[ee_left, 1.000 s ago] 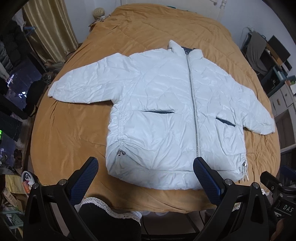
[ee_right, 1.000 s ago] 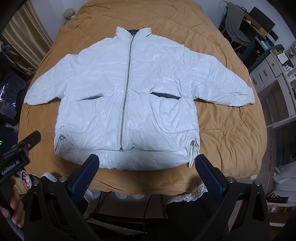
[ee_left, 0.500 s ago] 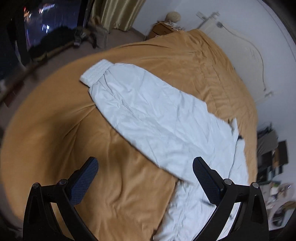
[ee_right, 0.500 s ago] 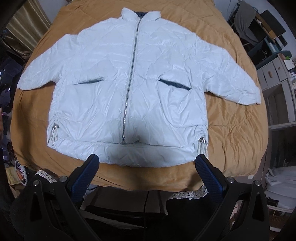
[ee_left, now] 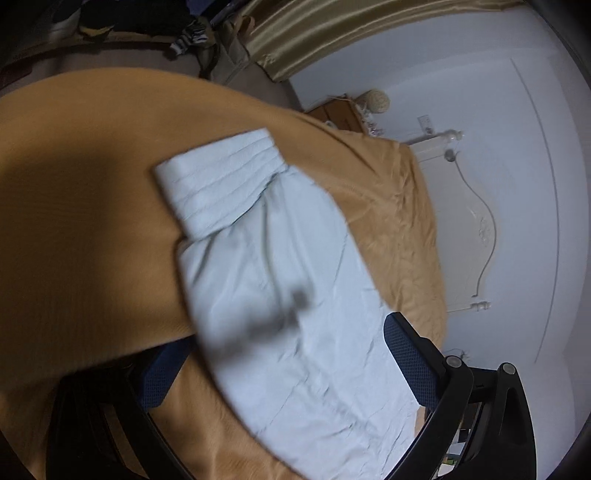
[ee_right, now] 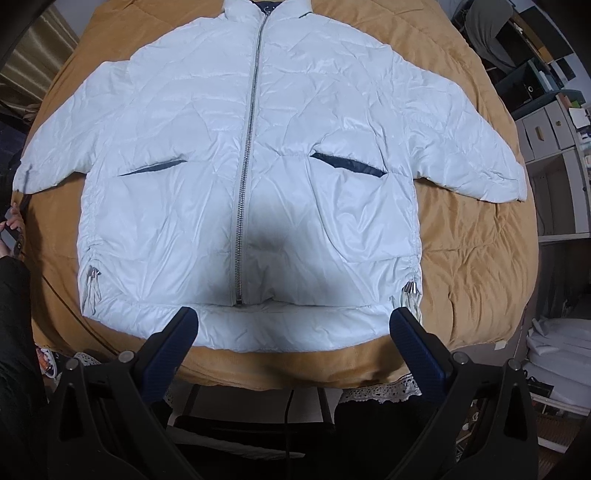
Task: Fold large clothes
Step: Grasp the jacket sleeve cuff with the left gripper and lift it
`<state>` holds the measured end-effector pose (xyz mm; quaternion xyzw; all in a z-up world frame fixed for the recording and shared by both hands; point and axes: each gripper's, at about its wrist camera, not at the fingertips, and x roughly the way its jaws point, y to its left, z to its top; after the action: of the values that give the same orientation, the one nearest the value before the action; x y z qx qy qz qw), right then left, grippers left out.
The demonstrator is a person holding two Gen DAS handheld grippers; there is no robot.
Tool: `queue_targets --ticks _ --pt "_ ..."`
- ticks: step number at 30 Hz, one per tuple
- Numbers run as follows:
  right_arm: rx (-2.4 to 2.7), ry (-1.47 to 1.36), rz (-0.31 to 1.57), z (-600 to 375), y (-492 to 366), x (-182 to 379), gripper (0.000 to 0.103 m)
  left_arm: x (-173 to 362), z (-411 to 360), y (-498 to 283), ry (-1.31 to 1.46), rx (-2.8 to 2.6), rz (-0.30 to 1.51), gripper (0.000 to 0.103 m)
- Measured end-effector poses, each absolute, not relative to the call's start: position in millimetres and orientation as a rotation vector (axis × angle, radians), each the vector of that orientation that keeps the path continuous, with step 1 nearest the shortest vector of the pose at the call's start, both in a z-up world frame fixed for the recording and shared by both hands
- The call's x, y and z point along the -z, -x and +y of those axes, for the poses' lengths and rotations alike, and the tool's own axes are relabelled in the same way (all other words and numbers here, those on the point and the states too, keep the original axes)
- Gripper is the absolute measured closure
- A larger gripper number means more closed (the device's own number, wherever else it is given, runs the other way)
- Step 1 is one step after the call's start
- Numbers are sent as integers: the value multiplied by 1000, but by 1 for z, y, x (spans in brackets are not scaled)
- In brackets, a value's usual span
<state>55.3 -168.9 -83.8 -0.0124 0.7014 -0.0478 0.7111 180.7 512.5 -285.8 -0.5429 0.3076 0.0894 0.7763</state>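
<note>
A white puffer jacket [ee_right: 251, 177] lies flat, front up and zipped, on an orange bedspread [ee_right: 476, 258], both sleeves spread out. My right gripper [ee_right: 291, 332] is open and empty, just above the jacket's hem near the zipper's bottom end. My left gripper [ee_left: 280, 365] is open, low over the jacket's left sleeve [ee_left: 280, 295], with the sleeve between its fingers. The ribbed cuff [ee_left: 221, 181] lies ahead of it. The left view is blurred, and I cannot tell whether the fingers touch the fabric.
A white headboard [ee_left: 476, 229] and wall lie beyond the bed, with a nightstand [ee_left: 343, 114] and gold curtains [ee_left: 332, 29] to the left. Shelves and drawers [ee_right: 554, 140] stand right of the bed. The person's hand [ee_right: 11, 229] shows at the bed's left edge.
My left gripper has swung from the jacket's hem over to the left sleeve and dropped close to it. My right gripper has moved in closer to the hem.
</note>
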Motion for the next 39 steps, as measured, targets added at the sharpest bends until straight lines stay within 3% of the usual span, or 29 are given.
queue_targets --ticks 1,2,3,4,8,13,17,21,26,31,35,39 --pt "105 27 1557 -169 -58 85 0 284 513 -187 1152 -185 664 18" --pt "104 24 1562 -169 -61 86 0 284 513 -195 1124 -187 681 41" --pt "103 23 1563 -169 -63 86 0 286 512 -204 1098 -204 711 77" --pt "105 23 1565 -169 -64 87 0 289 510 -211 1079 -229 747 95" --pt "102 20 1590 -169 -68 93 0 285 498 -202 1090 -239 638 98" --pt "97 -1 1577 -180 -62 88 0 203 444 -201 918 -135 495 100" --pt "117 -34 1536 -195 -62 75 0 124 334 -225 756 66 441 100" --pt "161 -13 1418 -212 -62 46 0 99 204 -254 646 257 515 98" --pt "185 -96 1226 -250 -61 30 0 132 54 -290 521 417 695 98" --pt "159 -192 1240 -292 -68 79 0 209 -53 -310 363 469 852 97" --pt "236 -219 1226 -332 -88 110 0 302 -66 -318 448 446 1025 94" --pt "177 -266 1240 -348 -145 119 0 335 -47 -307 595 491 1006 94"
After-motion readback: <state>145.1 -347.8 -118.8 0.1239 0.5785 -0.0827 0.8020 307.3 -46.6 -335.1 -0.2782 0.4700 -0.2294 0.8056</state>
